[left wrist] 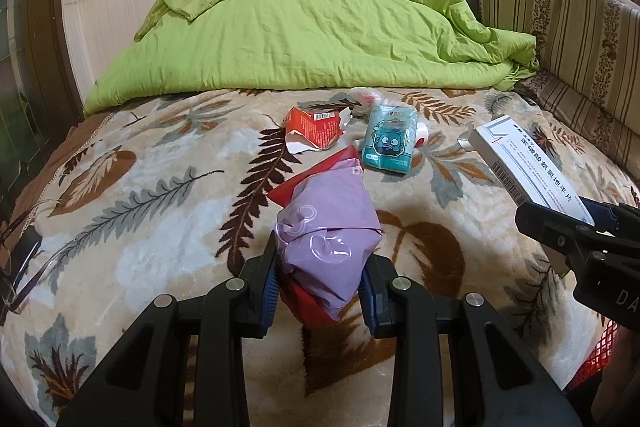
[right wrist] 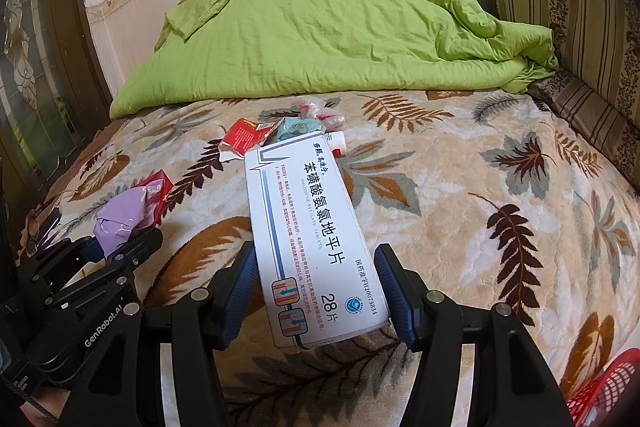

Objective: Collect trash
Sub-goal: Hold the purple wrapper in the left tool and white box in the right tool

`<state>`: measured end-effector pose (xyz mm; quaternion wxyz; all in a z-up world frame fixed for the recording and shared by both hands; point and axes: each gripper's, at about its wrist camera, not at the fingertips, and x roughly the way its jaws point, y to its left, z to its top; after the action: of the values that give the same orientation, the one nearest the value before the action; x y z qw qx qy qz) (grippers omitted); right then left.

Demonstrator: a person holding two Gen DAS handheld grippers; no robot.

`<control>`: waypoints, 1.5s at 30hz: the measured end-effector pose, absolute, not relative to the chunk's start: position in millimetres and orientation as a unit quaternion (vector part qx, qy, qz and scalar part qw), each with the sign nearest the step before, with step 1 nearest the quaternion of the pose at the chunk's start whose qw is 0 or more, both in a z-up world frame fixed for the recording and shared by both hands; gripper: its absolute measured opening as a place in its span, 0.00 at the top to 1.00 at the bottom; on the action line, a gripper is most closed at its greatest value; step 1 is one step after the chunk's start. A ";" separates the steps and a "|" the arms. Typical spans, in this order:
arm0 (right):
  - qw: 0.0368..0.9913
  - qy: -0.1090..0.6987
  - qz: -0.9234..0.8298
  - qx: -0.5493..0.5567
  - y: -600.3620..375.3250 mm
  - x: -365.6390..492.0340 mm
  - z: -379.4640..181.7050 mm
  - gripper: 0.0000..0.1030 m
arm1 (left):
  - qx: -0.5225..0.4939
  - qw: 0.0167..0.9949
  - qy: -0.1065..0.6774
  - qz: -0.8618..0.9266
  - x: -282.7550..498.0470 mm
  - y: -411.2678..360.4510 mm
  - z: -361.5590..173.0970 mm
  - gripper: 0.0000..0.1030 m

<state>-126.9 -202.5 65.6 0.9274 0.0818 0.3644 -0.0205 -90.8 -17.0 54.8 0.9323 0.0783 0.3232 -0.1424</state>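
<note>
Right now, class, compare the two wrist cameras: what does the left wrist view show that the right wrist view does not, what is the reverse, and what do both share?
Only the left wrist view shows the teal cartoon tissue pack face-on, and eyeglasses at the bed's edge.

Only the right wrist view shows the white medicine box face with "28" printed on it.

Both show the green quilt, torn red packet, red basket, and each hand-held gripper loaded: left on the purple bag, right on the box.

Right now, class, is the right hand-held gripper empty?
No: the right hand-held gripper is closed on a white box, held above the bed.
</note>
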 end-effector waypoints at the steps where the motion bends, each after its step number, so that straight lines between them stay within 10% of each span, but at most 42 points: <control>1: 0.927 0.365 -0.020 0.082 -203.1 -126.8 65.6 0.38 | 0.078 0.932 0.323 -0.143 -91.1 -17.7 54.7 0.69; 45: 0.925 0.357 -0.034 0.129 -212.9 -149.3 78.7 0.38 | 0.038 0.914 0.347 -0.207 -106.4 -39.7 66.3 0.69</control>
<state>-149.3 -212.9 78.7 0.9246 0.1295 0.3567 -0.0341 -106.4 -39.7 66.3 0.9141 0.0376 0.3465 -0.2072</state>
